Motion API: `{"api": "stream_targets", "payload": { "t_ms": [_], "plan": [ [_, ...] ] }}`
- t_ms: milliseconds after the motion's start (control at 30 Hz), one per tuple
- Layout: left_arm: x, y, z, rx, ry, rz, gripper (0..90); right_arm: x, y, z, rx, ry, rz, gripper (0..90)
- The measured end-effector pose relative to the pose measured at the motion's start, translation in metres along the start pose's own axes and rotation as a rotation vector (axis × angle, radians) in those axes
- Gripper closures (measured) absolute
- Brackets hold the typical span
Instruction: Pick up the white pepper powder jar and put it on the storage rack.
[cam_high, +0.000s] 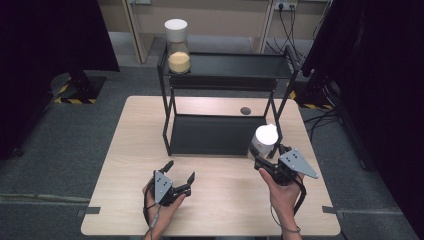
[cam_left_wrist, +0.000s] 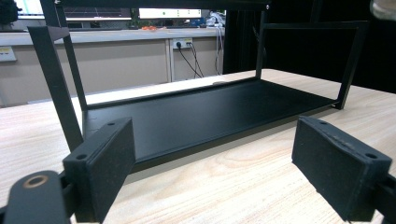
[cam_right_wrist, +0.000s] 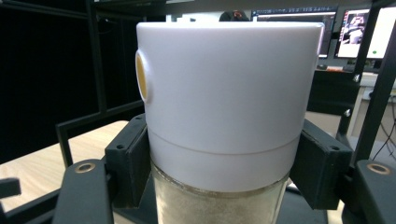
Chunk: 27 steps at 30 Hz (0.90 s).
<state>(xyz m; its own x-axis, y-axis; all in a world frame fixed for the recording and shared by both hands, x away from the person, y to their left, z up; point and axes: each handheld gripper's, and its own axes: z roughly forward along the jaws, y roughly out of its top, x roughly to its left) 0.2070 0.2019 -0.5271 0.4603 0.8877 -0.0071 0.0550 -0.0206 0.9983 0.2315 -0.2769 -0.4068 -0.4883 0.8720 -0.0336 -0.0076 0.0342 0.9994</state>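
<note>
High view: my right gripper (cam_high: 268, 162) is at the front right corner of the black rack (cam_high: 225, 135), with its jaws set either side of a white-lidded jar (cam_high: 263, 140). The jar stands at the right end of the rack's lower shelf, by the front right post. My left gripper (cam_high: 179, 172) sits over the wooden table (cam_high: 130, 165), in front of the rack and well apart from that jar, jaws spread wide with nothing between them. A second jar (cam_high: 178, 46) with yellow contents stands on the top shelf, at its left end.

Left gripper view: both pads (cam_left_wrist: 105, 163) stand far apart over bare tabletop, facing the lower shelf.

Right gripper view: the jar fills the space between my pads (cam_right_wrist: 130, 154), which press its sides at the base of the lid. Pale contents show below the lid.
</note>
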Motion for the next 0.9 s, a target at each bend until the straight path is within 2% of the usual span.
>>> {"api": "stream_targets", "payload": {
  "t_ms": [533,900],
  "plan": [
    [-0.001,0.0,0.0,-0.001,0.003,0.001,12.8,0.001,0.029,0.013,-0.049,-0.025,-0.026,30.5],
    [-0.001,0.0,0.0,-0.003,0.004,0.0,12.8,-0.002,0.045,0.018,-0.07,-0.046,-0.02,30.5]
  ]
}}
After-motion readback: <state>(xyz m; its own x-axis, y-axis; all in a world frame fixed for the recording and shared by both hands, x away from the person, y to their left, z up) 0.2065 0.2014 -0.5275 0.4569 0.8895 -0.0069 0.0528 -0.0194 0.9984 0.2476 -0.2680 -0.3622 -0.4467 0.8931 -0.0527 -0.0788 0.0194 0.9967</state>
